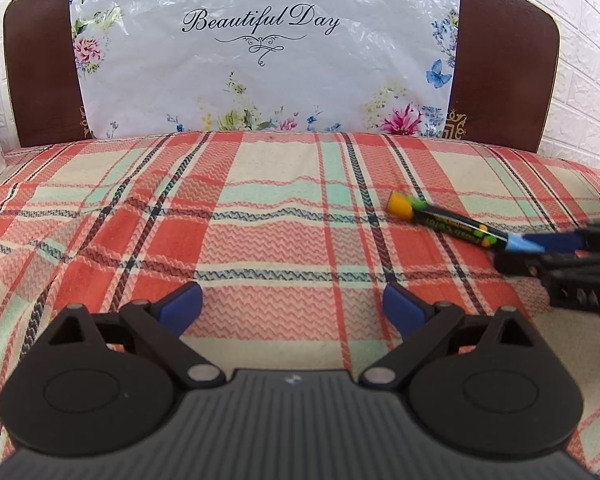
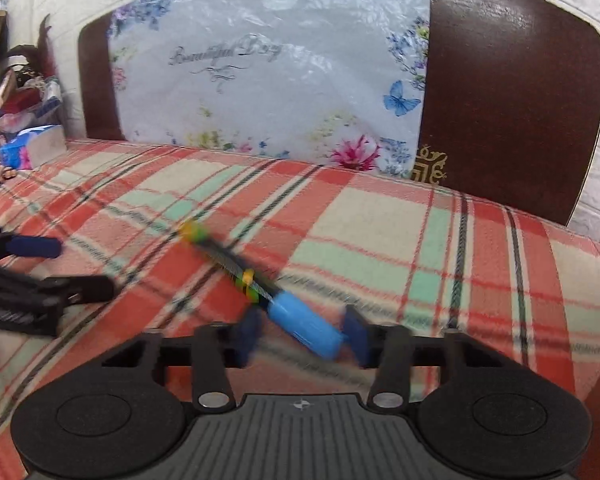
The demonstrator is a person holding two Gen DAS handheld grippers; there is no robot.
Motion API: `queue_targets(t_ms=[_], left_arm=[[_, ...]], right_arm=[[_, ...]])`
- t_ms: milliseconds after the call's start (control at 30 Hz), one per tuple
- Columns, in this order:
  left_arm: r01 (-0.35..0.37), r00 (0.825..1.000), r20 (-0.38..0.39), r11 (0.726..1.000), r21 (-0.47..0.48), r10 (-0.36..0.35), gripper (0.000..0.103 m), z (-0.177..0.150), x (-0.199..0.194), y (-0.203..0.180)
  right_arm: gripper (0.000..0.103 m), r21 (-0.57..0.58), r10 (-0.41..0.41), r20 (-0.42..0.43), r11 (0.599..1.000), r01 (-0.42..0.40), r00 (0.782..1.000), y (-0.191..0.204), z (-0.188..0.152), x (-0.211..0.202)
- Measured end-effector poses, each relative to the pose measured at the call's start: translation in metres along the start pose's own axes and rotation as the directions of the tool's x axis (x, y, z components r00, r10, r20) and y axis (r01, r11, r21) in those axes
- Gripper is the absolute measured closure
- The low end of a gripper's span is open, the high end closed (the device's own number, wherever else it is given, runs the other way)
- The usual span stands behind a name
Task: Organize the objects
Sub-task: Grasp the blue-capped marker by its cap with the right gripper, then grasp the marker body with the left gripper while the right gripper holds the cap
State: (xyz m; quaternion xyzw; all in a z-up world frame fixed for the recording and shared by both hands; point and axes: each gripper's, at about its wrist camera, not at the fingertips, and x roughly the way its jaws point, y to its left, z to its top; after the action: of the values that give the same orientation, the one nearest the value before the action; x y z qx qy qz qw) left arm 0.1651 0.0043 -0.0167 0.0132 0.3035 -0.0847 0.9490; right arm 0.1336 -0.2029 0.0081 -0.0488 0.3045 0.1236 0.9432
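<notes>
A black marker [image 1: 456, 221] with an orange end and a light blue cap lies on the plaid bedcover [image 1: 260, 208]. In the right wrist view the marker [image 2: 260, 288] is blurred, and its blue cap sits between the blue pads of my right gripper [image 2: 300, 336]. The jaws stand a little wider than the cap; contact is not clear. From the left wrist view the right gripper [image 1: 540, 248] reaches in from the right edge at the cap. My left gripper [image 1: 292, 304] is open and empty over the cover, left of the marker. It also shows in the right wrist view [image 2: 60, 264].
A dark wooden headboard [image 1: 40, 80] draped with a floral plastic sheet [image 1: 260, 60] stands behind the bed. Boxes and clutter [image 2: 24, 120] sit at the far left beside the bed. A white brick wall is behind.
</notes>
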Motion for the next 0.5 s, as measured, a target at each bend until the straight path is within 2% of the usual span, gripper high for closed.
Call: queue_targets(t_ms=[67, 167, 333, 500], left_arm=[[0.0, 1.0, 0.0, 1.0, -0.001, 0.0, 0.005, 0.0, 0.0, 0.0], [-0.001, 1.0, 0.0, 1.0, 0.0, 0.001, 0.005, 0.0, 0.0, 0.0], [-0.003, 1.0, -0.002, 1.0, 0.003, 0.003, 0.005, 0.0, 0.0, 0.0], [-0.019, 0.999, -0.037, 1.0, 0.019, 0.019, 0.005, 0.005, 0.001, -0.005]], right_arm=[[0.085, 0.012, 0.003, 0.009, 1.0, -0.003, 1.0, 0.009, -0.008, -0.012], [0.086, 0.049, -0.011, 0.023, 0.999, 0.01, 1.0, 0.017, -0.023, -0.032], [0.086, 0.176, 0.019, 0.024, 0.984, -0.023, 1.0, 0.021, -0.056, -0.075], [0.086, 0.339, 0.037, 0.041, 0.939, -0.049, 0.998, 0.017, -0.092, -0.113]])
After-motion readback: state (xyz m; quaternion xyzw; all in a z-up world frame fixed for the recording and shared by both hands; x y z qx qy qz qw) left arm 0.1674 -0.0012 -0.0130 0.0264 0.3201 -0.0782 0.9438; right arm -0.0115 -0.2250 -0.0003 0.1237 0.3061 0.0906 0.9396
